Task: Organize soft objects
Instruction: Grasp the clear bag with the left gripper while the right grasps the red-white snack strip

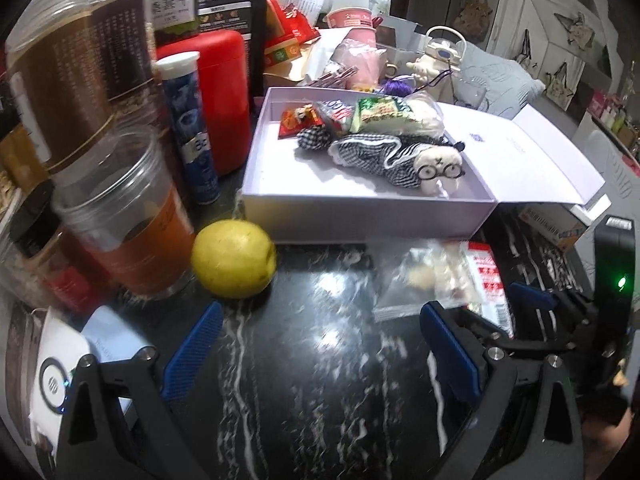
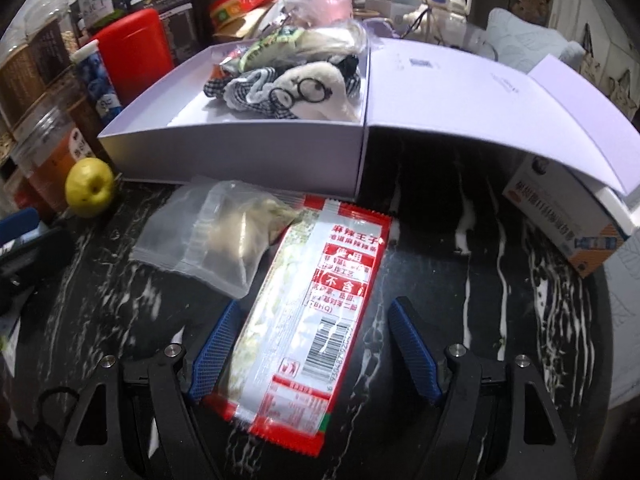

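The box (image 2: 232, 156) is taken as the landmark: it lies open on the dark marbled counter (image 2: 460, 280), its lid (image 2: 480, 92) folded out flat beside it, so that soft things can be dropped in from above. A checked doll (image 2: 296, 88) with wire spectacles and a few snack packets (image 1: 376, 114) are already gathered inside, which suggests that the box is being used as the collecting place. Two soft items are left out in front of the box: a red packet (image 2: 316, 300) lying lengthwise, and a clear pouch (image 2: 220, 236) just beside it, its edge overlapped by the packet. The right gripper (image 2: 316, 352) is set low over the counter with its blue pads spread to either side of the packet's near half, the left pad touching or nearly touching the packet's edge; nothing is yet pinched, and the straddling stance is judged to be preparation for a squeeze across the packet's width. The left gripper (image 1: 320, 352) is held spread and empty over bare counter in front of the box, apparently kept out of the way. A yellow fruit (image 1: 234, 260) and jars (image 1: 132, 224) at the box's left are hard goods and are presumably left aside.
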Available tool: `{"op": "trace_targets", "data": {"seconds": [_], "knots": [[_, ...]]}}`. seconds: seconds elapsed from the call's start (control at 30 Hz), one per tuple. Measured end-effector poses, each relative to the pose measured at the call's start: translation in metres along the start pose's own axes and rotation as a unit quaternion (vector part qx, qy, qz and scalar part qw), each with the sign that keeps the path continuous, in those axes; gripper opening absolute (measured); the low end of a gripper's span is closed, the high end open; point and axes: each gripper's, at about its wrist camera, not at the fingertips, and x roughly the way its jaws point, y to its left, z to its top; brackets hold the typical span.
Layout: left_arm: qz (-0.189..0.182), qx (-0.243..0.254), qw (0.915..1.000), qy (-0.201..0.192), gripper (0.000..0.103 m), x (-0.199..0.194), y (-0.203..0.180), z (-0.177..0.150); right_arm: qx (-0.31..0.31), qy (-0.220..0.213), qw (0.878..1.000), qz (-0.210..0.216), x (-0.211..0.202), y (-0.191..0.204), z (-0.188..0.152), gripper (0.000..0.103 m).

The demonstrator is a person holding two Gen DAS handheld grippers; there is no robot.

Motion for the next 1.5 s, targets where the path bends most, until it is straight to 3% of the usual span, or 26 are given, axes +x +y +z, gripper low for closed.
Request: {"op": "trace_targets", "data": {"seconds": [0.1,0.13,0.17,0.33,0.57,0.73,0.93,1.17,1.23,1.27,1.3,1.37,1.5], "knots": [[-0.002,0.009,1.0000,0.002,0.101,0.005,-0.008,0.006,-0.006,-0.004,1.000,-0.001,0.000,-0.001,0.001,0.078],[-0.005,0.012,0.9999,0.001,0.101,0.007,-0.010,0.009,-0.008,-0.006,1.000,-0.002,0.000,-0.002,0.001,0.075],[-0.011,0.015,0.9998,0.002,0.101,0.010,-0.014,0.011,-0.013,-0.011,1.000,-0.003,-0.002,-0.002,-0.001,0.064],[-0.029,0.023,0.9993,0.004,0.101,0.019,-0.029,0.019,-0.013,-0.011,1.000,0.009,-0.006,-0.011,-0.002,0.054],[-0.078,0.029,0.9960,0.032,0.101,0.047,-0.050,0.030,0.009,-0.012,1.000,0.002,-0.014,-0.035,-0.011,0.052],[-0.093,0.029,0.9929,0.069,0.101,0.070,-0.059,0.030,0.021,-0.011,1.000,-0.007,-0.017,-0.050,-0.016,0.052],[-0.077,0.038,0.9917,0.095,0.101,0.089,-0.063,0.024,0.023,-0.013,1.000,-0.012,-0.020,-0.057,-0.021,0.052],[-0.020,0.098,0.9918,0.080,0.101,0.094,-0.080,0.021,0.018,-0.012,1.000,-0.016,-0.017,-0.054,-0.020,0.060],[-0.022,0.102,0.9921,0.070,0.101,0.094,-0.082,0.019,0.011,-0.015,1.000,-0.019,-0.017,-0.052,-0.022,0.060],[-0.024,0.100,0.9926,0.065,0.096,0.092,-0.081,0.018,0.009,-0.018,1.000,-0.019,-0.017,-0.052,-0.022,0.057],[-0.022,0.100,0.9931,0.057,0.081,0.089,-0.081,0.017,0.009,-0.021,1.000,-0.018,-0.017,-0.051,-0.022,0.055],[-0.026,0.095,0.9939,0.051,0.069,0.082,-0.078,0.016,0.009,-0.023,1.000,-0.016,-0.019,-0.051,-0.024,0.049],[-0.047,0.089,0.9935,0.053,0.065,0.072,-0.077,0.009,0.024,-0.025,0.999,-0.012,-0.023,-0.053,-0.028,0.047]]}}
